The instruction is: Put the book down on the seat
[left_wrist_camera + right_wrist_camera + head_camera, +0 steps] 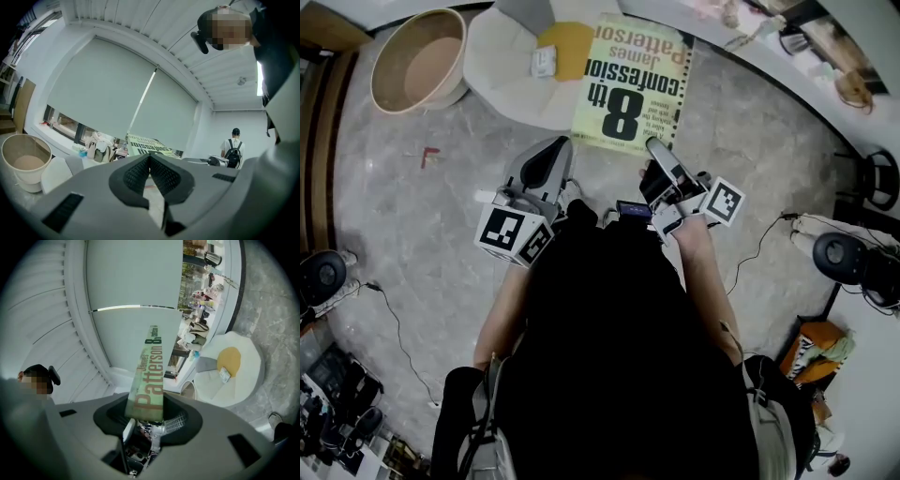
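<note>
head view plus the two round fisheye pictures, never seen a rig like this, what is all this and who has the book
There is no robot here: a person holds a two-jaw gripper in each hand. The head view looks steeply down from a camera on the person's head. The other two pictures come from cameras riding on each gripper, looking along its jaws. The right gripper is clamped on a paperback book, held out in front, partly over a white seat with a yellow cushion. The left gripper is shut and holds nothing. A round tub stands on the grey floor beside the seat.
</note>
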The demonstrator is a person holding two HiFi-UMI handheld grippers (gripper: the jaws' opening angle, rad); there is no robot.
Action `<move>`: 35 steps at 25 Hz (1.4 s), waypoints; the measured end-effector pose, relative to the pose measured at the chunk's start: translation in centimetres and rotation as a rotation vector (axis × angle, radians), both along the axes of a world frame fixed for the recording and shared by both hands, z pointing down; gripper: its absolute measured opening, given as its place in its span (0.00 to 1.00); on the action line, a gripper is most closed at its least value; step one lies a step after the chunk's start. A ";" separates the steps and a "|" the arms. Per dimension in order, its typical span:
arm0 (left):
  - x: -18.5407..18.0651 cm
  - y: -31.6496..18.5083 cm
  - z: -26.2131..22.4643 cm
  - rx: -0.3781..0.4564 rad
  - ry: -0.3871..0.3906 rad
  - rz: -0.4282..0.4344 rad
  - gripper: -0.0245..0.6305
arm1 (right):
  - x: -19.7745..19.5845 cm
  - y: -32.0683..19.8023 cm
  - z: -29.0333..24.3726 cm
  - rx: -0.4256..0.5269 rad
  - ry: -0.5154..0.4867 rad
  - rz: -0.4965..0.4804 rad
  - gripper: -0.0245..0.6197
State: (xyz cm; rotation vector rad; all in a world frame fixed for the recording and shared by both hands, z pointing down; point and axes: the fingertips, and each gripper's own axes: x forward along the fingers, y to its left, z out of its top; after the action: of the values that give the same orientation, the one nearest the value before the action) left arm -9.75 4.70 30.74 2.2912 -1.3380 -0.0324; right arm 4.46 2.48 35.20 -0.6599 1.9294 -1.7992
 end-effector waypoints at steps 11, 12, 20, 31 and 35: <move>-1.3 0.0 1.4 -0.003 0.014 0.011 0.06 | 0.0 0.1 0.4 0.001 0.020 0.037 0.32; -1.3 0.1 1.3 -0.001 0.016 0.010 0.06 | 0.0 0.2 0.4 0.001 0.022 0.036 0.32; -0.7 0.1 1.3 -0.001 0.017 0.022 0.06 | 0.1 0.1 0.5 0.005 0.019 0.038 0.32; -1.3 1.0 1.2 0.018 -0.001 0.006 0.06 | 0.1 0.3 0.6 0.033 -0.020 0.040 0.32; -1.2 0.8 1.2 0.011 0.001 0.009 0.06 | 0.1 0.1 0.4 0.029 -0.025 0.038 0.32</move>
State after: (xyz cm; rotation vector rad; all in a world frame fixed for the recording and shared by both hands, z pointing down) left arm -10.90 5.52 31.96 2.3053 -1.3304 -0.0382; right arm 4.55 2.60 35.57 -0.6575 1.9102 -1.7452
